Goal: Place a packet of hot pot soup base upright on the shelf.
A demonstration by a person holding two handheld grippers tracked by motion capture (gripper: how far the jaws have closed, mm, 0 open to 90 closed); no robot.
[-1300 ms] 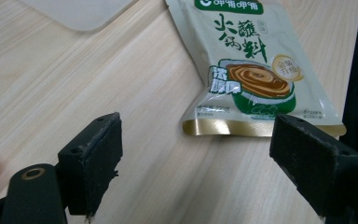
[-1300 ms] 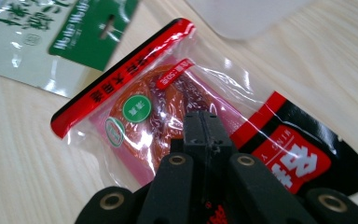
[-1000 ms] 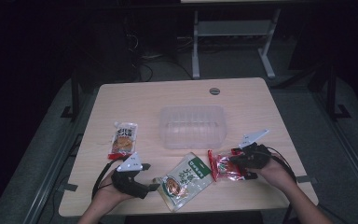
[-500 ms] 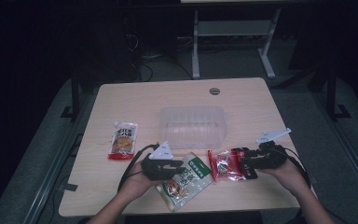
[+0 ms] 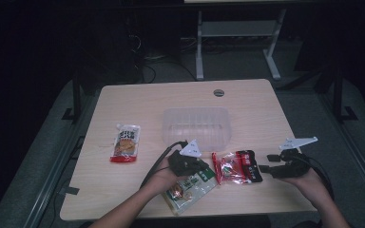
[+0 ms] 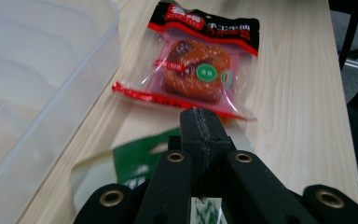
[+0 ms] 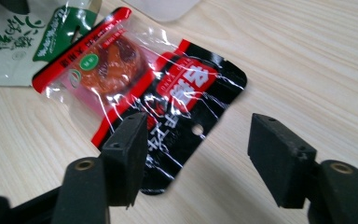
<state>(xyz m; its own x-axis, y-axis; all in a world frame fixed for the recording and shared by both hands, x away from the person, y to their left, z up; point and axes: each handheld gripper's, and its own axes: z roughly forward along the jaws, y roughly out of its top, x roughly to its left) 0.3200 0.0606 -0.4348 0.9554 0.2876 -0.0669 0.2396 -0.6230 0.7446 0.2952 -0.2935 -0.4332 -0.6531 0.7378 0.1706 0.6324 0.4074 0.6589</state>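
A green-and-white snack packet lies near the table's front edge. My left gripper sits over its upper end. Its jaws have just been closing and now meet on the packet's edge. To the right, a red-and-black snack packet lies flat on the wood. My right gripper is at its black end. Its jaws have just been opening, and they stand apart over that end without pressing on it.
A clear plastic container stands at the table's middle, just beyond both packets. An orange snack packet lies at the left. A cable hole sits near the far edge. Dark floor and a desk frame lie beyond the table.
My left gripper moved right from the table's front left onto the green packet and shut. My right gripper opened, let go of the red packet and drew back to the right.
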